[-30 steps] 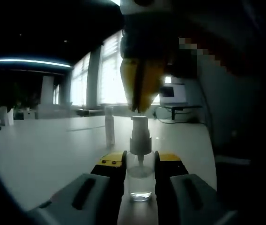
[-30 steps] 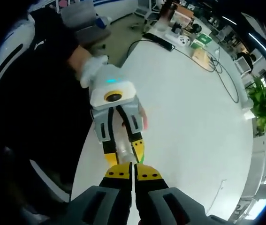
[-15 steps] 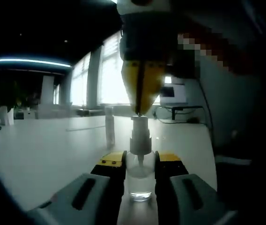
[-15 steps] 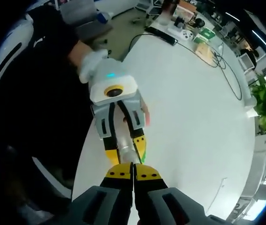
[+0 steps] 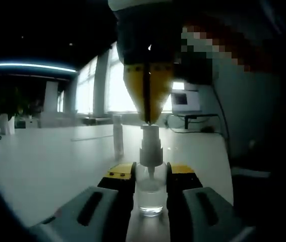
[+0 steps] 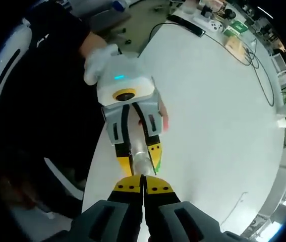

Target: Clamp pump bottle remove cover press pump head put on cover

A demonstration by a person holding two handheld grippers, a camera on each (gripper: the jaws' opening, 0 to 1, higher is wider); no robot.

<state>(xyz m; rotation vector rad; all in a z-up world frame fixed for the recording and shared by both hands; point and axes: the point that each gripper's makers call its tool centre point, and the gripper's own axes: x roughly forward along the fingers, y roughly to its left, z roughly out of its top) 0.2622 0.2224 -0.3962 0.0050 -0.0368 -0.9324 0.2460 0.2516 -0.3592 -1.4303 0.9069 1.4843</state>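
The small clear glass pump bottle (image 5: 151,194) stands on the white table (image 5: 47,166), pinched between the left gripper (image 5: 151,174) jaws. The right gripper (image 5: 147,103), jaws pressed together, rests its tips on the white pump head (image 5: 150,132). Press best straight down the stem. Since the earlier frame, it has come down onto the head.

Right hand-held gripper (image 5: 148,120): tips were just above pump head (image 5: 150,129) a second ago, came down onto its top half a second ago, now pressed there. Gripper body looms larger and further left in left gripper view. In right gripper view, left hand-held gripper (image 6: 138,162) shifted slightly right, whole picture swung.
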